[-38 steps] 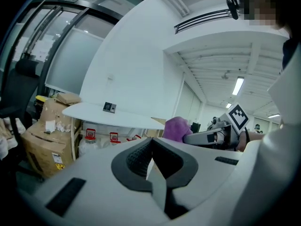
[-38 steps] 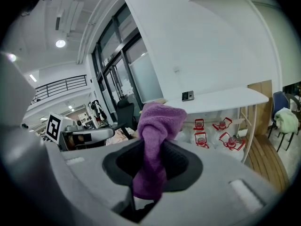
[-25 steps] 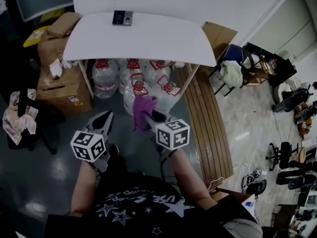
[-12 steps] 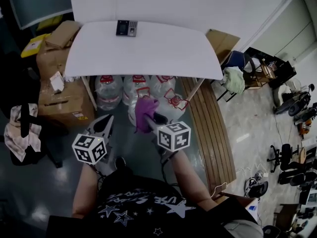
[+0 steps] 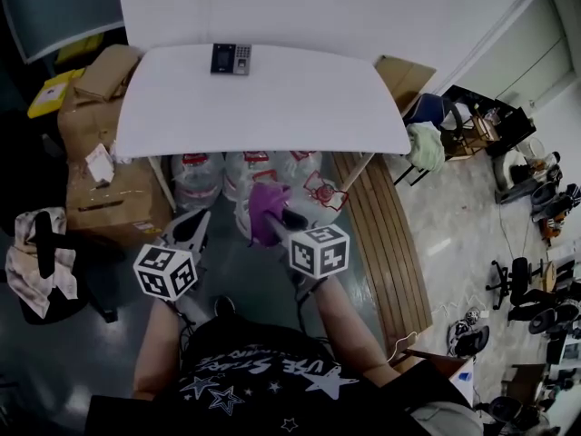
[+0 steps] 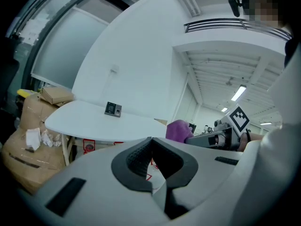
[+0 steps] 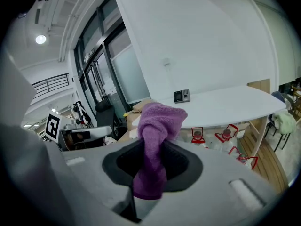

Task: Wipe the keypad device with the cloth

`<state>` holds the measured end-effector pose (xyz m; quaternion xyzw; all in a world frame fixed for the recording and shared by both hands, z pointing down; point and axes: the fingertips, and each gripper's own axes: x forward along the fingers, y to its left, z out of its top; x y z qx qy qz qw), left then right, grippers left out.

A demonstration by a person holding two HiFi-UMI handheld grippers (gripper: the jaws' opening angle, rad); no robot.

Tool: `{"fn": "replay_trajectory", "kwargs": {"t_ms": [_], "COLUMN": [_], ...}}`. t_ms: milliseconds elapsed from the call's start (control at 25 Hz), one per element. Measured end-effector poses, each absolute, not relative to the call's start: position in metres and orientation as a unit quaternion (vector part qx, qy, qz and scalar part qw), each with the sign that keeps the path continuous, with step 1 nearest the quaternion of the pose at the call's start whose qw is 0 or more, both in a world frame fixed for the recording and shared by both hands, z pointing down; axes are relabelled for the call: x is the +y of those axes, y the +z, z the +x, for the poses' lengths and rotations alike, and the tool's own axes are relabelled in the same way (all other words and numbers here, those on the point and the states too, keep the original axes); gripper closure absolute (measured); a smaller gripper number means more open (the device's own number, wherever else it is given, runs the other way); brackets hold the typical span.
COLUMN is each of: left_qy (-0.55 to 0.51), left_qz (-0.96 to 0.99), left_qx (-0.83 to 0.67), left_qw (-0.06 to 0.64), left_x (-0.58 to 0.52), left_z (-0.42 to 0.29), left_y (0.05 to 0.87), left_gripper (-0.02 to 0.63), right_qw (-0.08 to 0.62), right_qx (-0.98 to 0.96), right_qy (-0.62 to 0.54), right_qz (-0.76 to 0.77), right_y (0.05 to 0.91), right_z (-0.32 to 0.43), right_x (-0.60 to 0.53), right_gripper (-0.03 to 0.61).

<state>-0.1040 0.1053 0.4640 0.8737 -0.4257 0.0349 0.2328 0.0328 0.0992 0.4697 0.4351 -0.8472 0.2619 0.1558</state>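
The keypad device [image 5: 231, 58] is a small dark box lying at the far edge of the white table [image 5: 300, 107]; it also shows as the device [image 6: 113, 109] and the device [image 7: 182, 95] in the two gripper views. My right gripper [image 5: 275, 216] is shut on a purple cloth [image 5: 267, 209], whose bunched end sticks up past the jaws as the cloth [image 7: 157, 140]. My left gripper [image 5: 192, 228] is shut with nothing in it, jaw tips touching. Both grippers hang in front of the table, well short of the device.
Several large water bottles [image 5: 272, 173] stand under the table. Cardboard boxes [image 5: 109, 184] are stacked at the left. A slatted wooden bench [image 5: 374, 225] runs along the right, with a chair [image 5: 427, 125] and office clutter beyond it.
The table and keypad device have slid lower and grown in the head view as the person steps closer. Both grippers keep their pose, the cloth still in the right one.
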Motion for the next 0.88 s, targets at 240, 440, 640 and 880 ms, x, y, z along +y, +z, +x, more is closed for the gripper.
{"fn": "replay_trajectory", "kwargs": {"t_ms": [240,440,640,880], "left_qy": [0.038,0.038,0.040,0.049], "left_qz": [0.875,0.873,0.869,0.864], "left_qx": [-0.421,-0.419,-0.424,-0.442], "left_qw": [0.238,0.245,0.251,0.236], "left_x": [0.082,0.065,0.048,0.021], "left_z": [-0.124,-0.132,-0.129,-0.110], "left_y": [0.472,0.475,0.480,0.476], "left_gripper": [0.606,0.606,0.606,0.606], "right_qw": [0.157,0.158,0.158,0.142], "right_qx": [-0.844,-0.843,-0.840,-0.853], "right_qy": [0.263,0.266,0.275,0.273], "right_qz": [0.440,0.441,0.440,0.422], "right_y": [0.476,0.479,0.485,0.485], "right_z": [0.012,0.006,0.014,0.029], "right_x": [0.073,0.059,0.043,0.004], "right_gripper": [0.479,0.479,0.479,0.479]}}
